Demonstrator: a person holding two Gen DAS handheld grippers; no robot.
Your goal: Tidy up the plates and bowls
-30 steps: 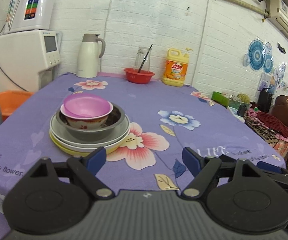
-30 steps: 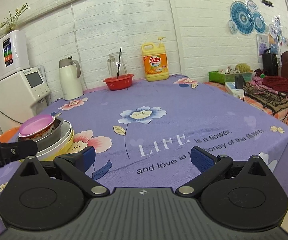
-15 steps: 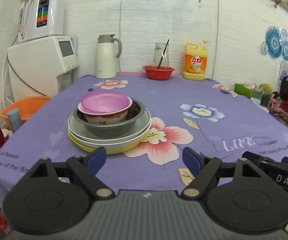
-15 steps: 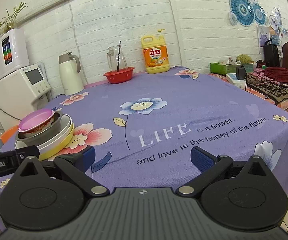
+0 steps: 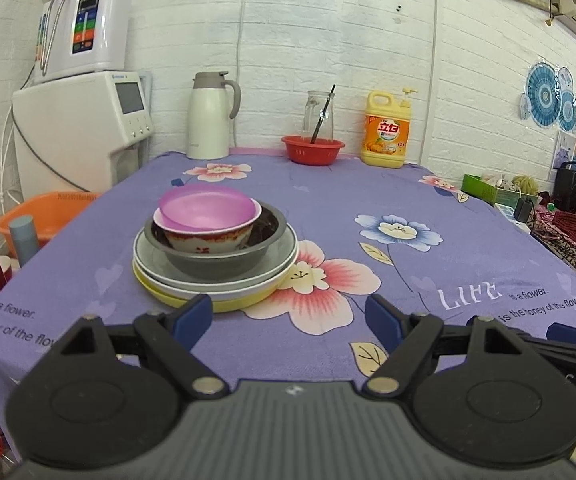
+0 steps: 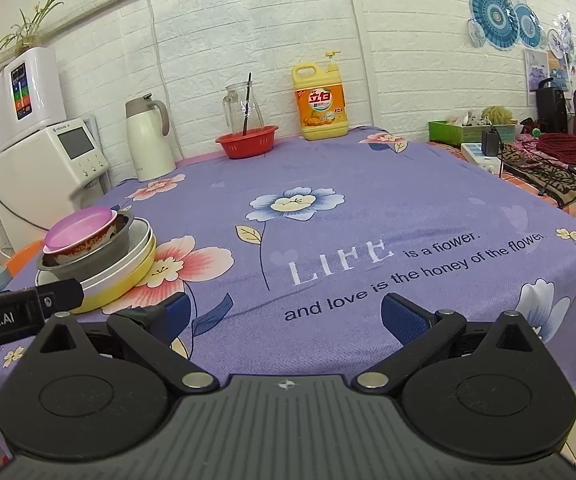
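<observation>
Plates and bowls (image 5: 214, 248) stand nested in one pile on the purple tablecloth (image 5: 387, 200), which fits both a finished stack and one awaiting sorting, while left gripper (image 5: 288, 316) and right gripper (image 6: 284, 312) hover wide open, holding nothing.

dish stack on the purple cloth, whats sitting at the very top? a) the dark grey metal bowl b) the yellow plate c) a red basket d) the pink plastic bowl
d: the pink plastic bowl sits uppermost, nested in a red-patterned bowl, which rests in the grey metal bowl above a white plate and the yellow plate.
</observation>
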